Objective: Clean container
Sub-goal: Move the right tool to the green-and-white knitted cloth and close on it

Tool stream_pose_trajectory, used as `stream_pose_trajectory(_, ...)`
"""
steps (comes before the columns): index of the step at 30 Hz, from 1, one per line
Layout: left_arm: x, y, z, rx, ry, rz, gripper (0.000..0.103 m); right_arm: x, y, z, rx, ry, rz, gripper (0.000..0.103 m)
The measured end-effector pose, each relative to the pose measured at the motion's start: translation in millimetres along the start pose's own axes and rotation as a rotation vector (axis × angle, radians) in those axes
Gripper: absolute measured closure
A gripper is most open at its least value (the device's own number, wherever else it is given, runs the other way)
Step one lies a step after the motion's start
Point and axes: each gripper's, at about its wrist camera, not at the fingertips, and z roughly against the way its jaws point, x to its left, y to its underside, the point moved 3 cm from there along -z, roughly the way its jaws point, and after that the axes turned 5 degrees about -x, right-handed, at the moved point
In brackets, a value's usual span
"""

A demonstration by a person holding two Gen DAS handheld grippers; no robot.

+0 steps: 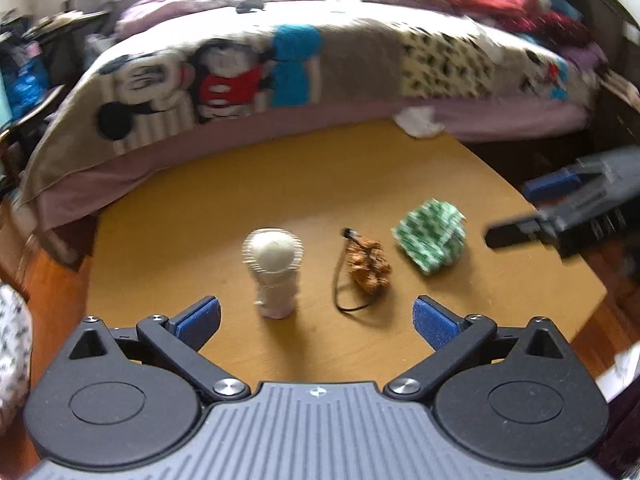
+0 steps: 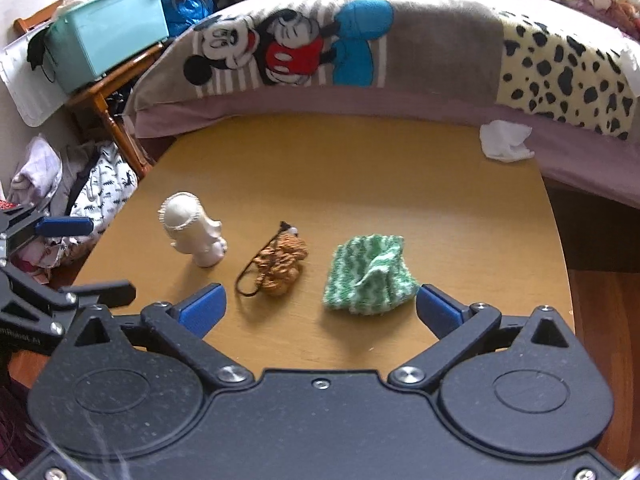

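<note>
On the table (image 1: 200, 208), white container (image 1: 273, 270) stands just beyond the left gripper (image 1: 316, 318) (both grippers spread, empty).

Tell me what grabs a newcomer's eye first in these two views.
Three small things in a row on the round wooden table: a white figurine-shaped container on the left, a brown knotted charm in the middle, a green-and-white cloth on the right. Behind the table, a Mickey Mouse blanket drapes the bed.

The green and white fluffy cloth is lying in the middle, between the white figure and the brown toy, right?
Not quite. The brown toy is in the middle. The green and white cloth lies on one end and the white figure on the other, as the right wrist view shows.
</note>
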Motion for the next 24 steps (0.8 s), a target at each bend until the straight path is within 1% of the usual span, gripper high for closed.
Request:
stream_pose_trajectory(1,-5,0,-4,-0.004,0.004,-0.028,0.0,-4,-2,-3,0.005,-0.001,0.0,0.001)
stream_pose_trajectory(5,-14,5,-18,-0.03,0.052,-0.025,0.0,-26,-9,-14,-0.003,-0.013,-0.024,0.001)
stream_pose_trajectory(7,-16,8,-25,-0.028,0.075,-0.001,0.0,-33,-10,-17,-0.019,-0.026,-0.031,0.002)
stream_pose_trajectory(9,-16,7,-29,-0.03,0.093,0.02,0.0,-34,-9,-21,-0.033,-0.018,0.006,0.005)
stream_pose_trajectory(10,-15,6,-29,-0.041,0.096,0.029,0.0,-34,-8,-24,-0.033,-0.013,0.024,0.012)
stream_pose_trajectory(11,-14,5,-29,-0.051,0.099,0.038,0.0,-34,-7,-28,-0.031,-0.007,0.038,0.025)
stream_pose_trajectory(12,-13,3,-29,-0.062,0.102,0.047,0.0,-36,-5,-32,-0.025,-0.013,0.043,0.034)
stream_pose_trajectory(13,-11,2,-30,-0.071,0.105,0.056,0.0,-37,-3,-36,-0.018,-0.016,0.041,0.045)
stream_pose_trajectory(15,-9,0,-32,-0.061,0.117,0.08,0.0,-38,3,-44,-0.009,-0.014,0.051,0.046)
stream_pose_trajectory(18,-3,-3,-34,-0.043,0.126,0.135,0.0,-33,9,-51,-0.018,-0.005,0.112,0.046)
stream_pose_trajectory(21,3,-6,-36,-0.032,0.134,0.186,0.0,-29,11,-60,-0.014,0.001,0.131,0.046)
stream_pose_trajectory(24,2,-8,-34,-0.032,0.136,0.166,0.0,-26,12,-72,0.001,0.025,0.16,0.046)
